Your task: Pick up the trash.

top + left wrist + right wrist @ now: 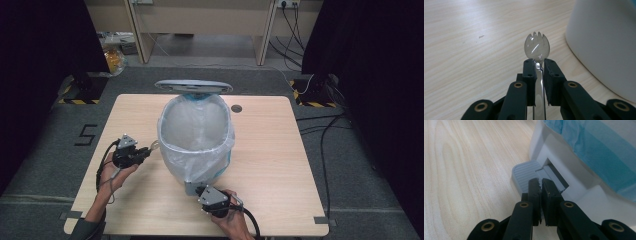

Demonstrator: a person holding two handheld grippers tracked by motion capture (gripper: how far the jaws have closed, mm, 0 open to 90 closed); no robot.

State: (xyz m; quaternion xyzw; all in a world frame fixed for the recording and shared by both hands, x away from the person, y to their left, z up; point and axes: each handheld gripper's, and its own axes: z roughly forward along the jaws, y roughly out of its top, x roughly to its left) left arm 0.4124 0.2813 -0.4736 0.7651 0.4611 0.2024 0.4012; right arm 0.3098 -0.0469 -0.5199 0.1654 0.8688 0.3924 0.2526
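Observation:
A white pedal bin (197, 135) lined with a pale bag stands mid-table, its grey lid (193, 86) raised at the back. My left gripper (148, 151) is shut on a clear plastic spork (536, 46), held a little above the table just left of the bin's wall (604, 42); the tined head sticks out beyond the jaws. My right gripper (196, 189) is shut with nothing between its jaws, its tips (540, 182) resting on the bin's grey ribbed foot pedal (525, 173) at the bin's near base. The blue-tinted bag edge (596, 147) hangs over the rim.
The wooden table (280, 150) has a round cable hole (236, 108) at the back right of the bin. Black curtains flank the table, and cables (325, 145) run across the floor on the right.

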